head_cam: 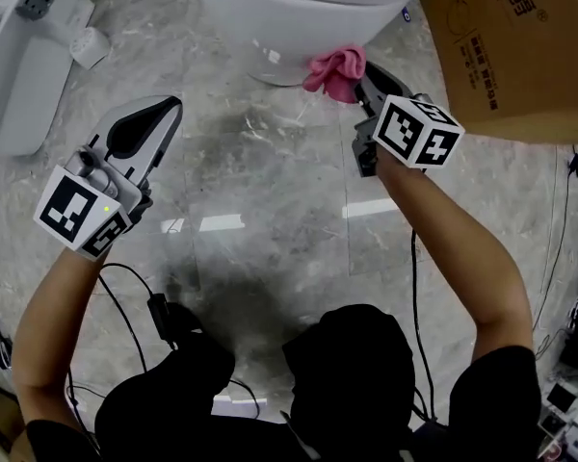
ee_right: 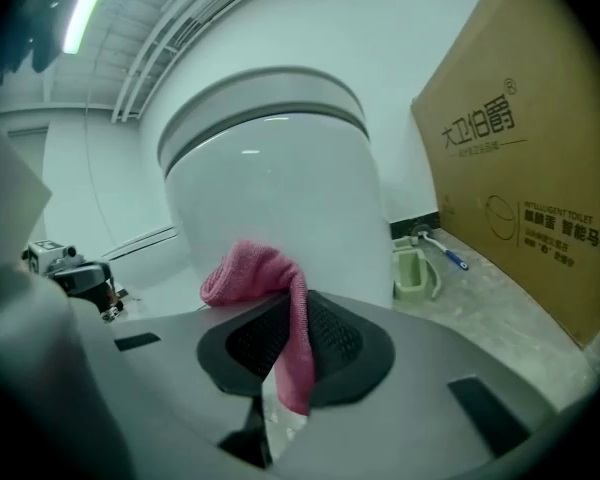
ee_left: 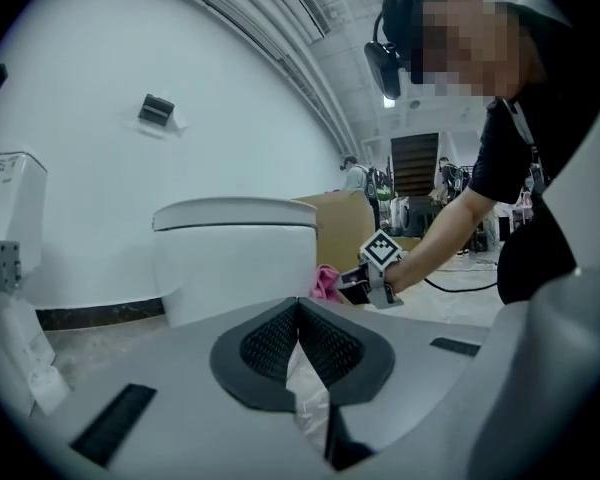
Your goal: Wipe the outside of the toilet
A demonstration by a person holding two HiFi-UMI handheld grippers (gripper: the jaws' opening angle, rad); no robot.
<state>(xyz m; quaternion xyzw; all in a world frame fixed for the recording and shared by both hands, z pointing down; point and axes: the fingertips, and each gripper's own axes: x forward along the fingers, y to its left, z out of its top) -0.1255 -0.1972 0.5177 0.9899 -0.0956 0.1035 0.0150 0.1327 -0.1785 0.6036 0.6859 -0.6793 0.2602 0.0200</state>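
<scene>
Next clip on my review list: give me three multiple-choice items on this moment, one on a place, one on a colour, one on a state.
1. In the head view, where does the cardboard box stand?
A. to the right of the toilet
B. on the lid
C. at the picture's left edge

2. What colour is the cloth?
A. blue
B. pink
C. white

3. What state is the left gripper in?
A. shut on the cloth
B. wide open
C. shut, empty

Answers:
1 A: the box fills the top right corner, beside the bowl.
2 B: the right gripper clamps it, and it shows plainly pink.
3 C: its fingers meet with nothing between them; the cloth is at the other gripper.
</scene>
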